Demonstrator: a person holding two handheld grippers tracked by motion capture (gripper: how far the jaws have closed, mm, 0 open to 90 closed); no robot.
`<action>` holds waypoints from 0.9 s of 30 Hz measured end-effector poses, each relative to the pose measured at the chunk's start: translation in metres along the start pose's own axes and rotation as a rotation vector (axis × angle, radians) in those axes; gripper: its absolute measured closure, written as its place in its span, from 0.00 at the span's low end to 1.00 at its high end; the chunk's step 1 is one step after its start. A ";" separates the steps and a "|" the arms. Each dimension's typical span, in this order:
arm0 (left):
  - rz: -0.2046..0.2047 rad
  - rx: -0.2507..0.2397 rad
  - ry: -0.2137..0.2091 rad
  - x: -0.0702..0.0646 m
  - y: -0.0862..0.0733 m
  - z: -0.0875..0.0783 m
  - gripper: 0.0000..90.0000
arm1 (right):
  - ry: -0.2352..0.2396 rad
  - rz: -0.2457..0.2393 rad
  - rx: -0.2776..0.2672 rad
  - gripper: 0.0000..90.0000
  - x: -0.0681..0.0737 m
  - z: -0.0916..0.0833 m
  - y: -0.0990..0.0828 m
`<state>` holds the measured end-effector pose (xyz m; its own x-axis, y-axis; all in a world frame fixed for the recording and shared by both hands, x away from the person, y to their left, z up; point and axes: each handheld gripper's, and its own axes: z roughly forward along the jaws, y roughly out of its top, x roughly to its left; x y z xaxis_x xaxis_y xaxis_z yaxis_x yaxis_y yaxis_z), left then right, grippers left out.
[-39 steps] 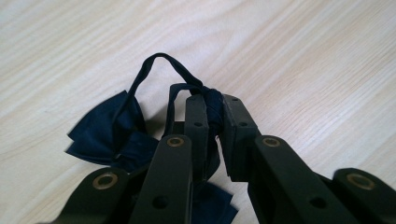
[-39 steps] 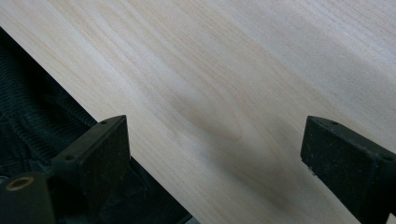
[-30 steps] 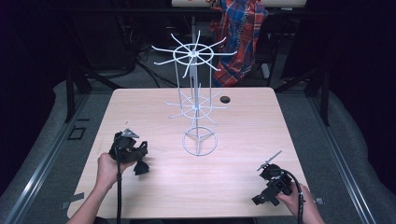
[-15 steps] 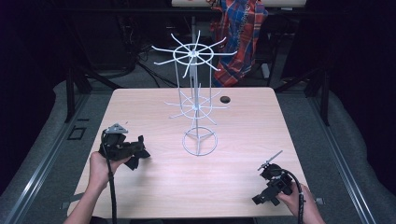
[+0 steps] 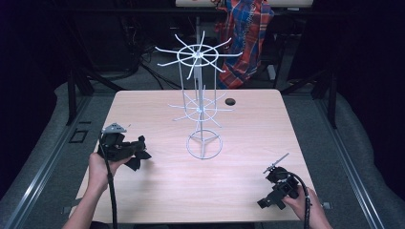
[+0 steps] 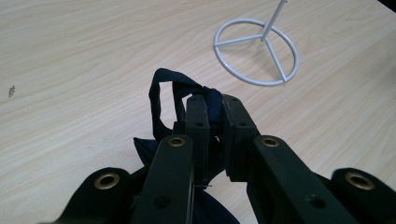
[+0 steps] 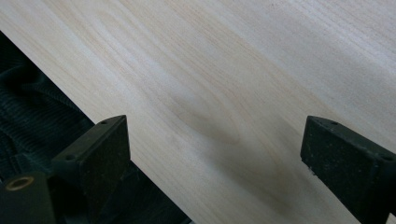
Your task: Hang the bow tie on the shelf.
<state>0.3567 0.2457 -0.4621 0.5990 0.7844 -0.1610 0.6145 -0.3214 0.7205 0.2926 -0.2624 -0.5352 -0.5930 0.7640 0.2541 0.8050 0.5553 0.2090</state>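
My left gripper (image 5: pixel 137 149) is shut on a dark blue piece of cloth (image 5: pixel 135 161) and holds it just above the table's left side. In the left gripper view the jaws (image 6: pixel 215 100) pinch a strap of the cloth, and a loop (image 6: pixel 159 95) of it stands up to the left of them. A white wire rack (image 5: pixel 199 107) with spoke-like arms stands at the table's middle, and its ring base (image 6: pixel 256 46) lies ahead of the left gripper. My right gripper (image 5: pixel 267 202) is open near the front right corner, with bare wood between its fingers (image 7: pixel 215 130).
The light wooden table (image 5: pixel 248 129) has a dark round hole (image 5: pixel 230 101) behind the rack. A plaid cloth (image 5: pixel 243 33) hangs beyond the far edge. The table's front edge (image 7: pixel 70 102) runs close beside the right gripper, with dark floor below it.
My left gripper has risen a little and shifted left with the cloth, turning from pointing down to pointing right. The right gripper has stayed where it was.
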 end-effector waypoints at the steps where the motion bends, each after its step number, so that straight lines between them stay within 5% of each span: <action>1: 0.008 0.005 0.000 0.000 0.001 -0.001 0.92 | 0.005 -0.003 0.003 0.09 0.000 0.000 0.001; 16: 0.021 -0.025 -0.013 -0.004 0.014 -0.002 0.92 | -0.018 -0.023 0.024 0.09 -0.001 -0.001 0.003; 18: 0.022 -0.026 -0.012 -0.004 0.014 -0.003 0.92 | 0.006 0.013 -0.014 0.09 0.002 0.002 0.003; 20: 0.022 -0.028 -0.014 -0.003 0.015 -0.006 0.92 | -0.020 -0.036 0.047 0.09 0.000 -0.002 0.006; 27: 0.029 -0.059 -0.010 -0.005 0.022 -0.014 0.92 | -0.008 -0.028 0.024 0.09 0.003 -0.001 0.007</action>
<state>0.3606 0.2419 -0.4360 0.6212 0.7699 -0.1461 0.5659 -0.3117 0.7633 0.2965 -0.2568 -0.5325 -0.6155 0.7504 0.2409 0.7882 0.5844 0.1932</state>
